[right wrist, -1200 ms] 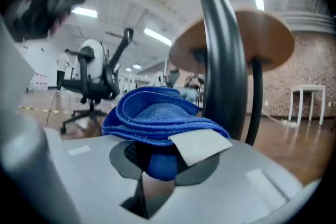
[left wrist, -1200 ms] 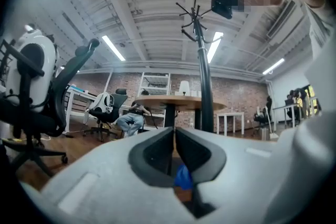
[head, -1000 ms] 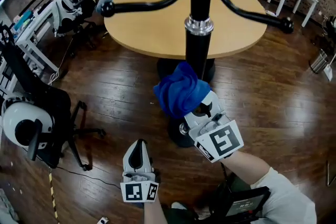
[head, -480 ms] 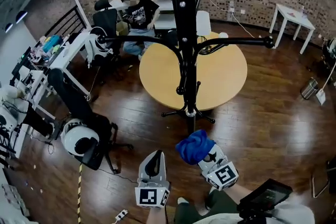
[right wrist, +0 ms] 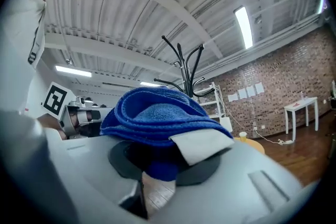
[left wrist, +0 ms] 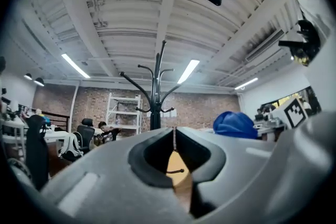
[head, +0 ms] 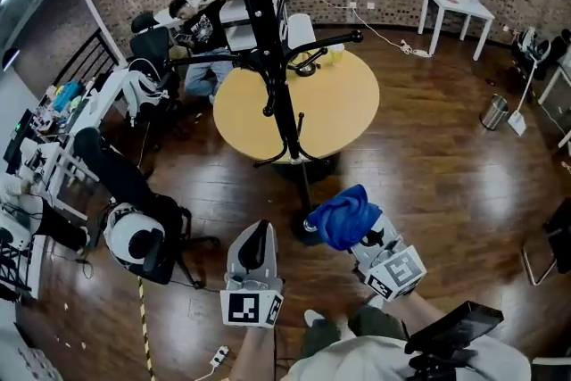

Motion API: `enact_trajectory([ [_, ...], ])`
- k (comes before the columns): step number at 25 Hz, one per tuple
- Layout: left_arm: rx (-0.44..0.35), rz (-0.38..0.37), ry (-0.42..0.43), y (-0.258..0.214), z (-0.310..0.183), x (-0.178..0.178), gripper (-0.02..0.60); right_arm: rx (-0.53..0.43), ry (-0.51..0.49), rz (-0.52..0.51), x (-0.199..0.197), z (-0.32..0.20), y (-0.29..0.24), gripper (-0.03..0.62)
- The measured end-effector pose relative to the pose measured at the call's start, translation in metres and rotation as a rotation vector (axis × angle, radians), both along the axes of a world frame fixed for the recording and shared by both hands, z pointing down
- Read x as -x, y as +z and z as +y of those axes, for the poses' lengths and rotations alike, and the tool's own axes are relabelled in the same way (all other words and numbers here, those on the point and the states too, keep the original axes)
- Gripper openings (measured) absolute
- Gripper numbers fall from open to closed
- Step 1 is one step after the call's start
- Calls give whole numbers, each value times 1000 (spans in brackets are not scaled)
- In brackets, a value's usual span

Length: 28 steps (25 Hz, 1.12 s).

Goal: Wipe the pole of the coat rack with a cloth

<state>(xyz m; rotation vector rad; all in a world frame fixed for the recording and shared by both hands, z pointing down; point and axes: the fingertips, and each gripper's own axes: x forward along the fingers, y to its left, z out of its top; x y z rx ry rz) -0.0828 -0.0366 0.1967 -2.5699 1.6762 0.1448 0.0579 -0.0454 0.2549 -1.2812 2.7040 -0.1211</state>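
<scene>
Pinching blue cloth [right wrist: 157,113] with right gripper [right wrist: 168,157] fingers [right wrist: 202,141]; pressing left gripper [left wrist: 174,136] fingers together, nothing between. Facing coat rack pole [head: 284,116] at 11 o'clock of cloth, apart.

No words or numbers are legible. Cubes on the left gripper [head: 256,232] and right gripper [head: 359,235] bear only black-and-white square patterns; the wall papers [right wrist: 245,93] are too small to read.

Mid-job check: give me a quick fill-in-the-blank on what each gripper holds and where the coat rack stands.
The right gripper is shut on a ____ cloth.
The left gripper, jaws together, holds ____.
The black coat rack stands beside a ____ wooden table.
Missing words: blue; nothing; round.
</scene>
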Motion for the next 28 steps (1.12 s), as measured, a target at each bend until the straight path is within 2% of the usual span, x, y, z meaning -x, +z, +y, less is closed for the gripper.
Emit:
enact_trajectory([
  [5,1,-8,37,-28,51,-30,12,-34,22,24,-28,54,-52,98],
  [8,-32,-20,18,-45,93,-50,12,-70,-17,23,-43,96,-78,98],
  [14,-53,20,4,-49,166,-87,12,-97,-96,40,-67,168,-90,98],
  [20,-56,11,0,-61,207,-118,12,-85,-96,28,-97,211,-100,98],
  [28,-74,-3,-33,-68,239,-124,12,-109,-88,26,-115,246,-113,98],
])
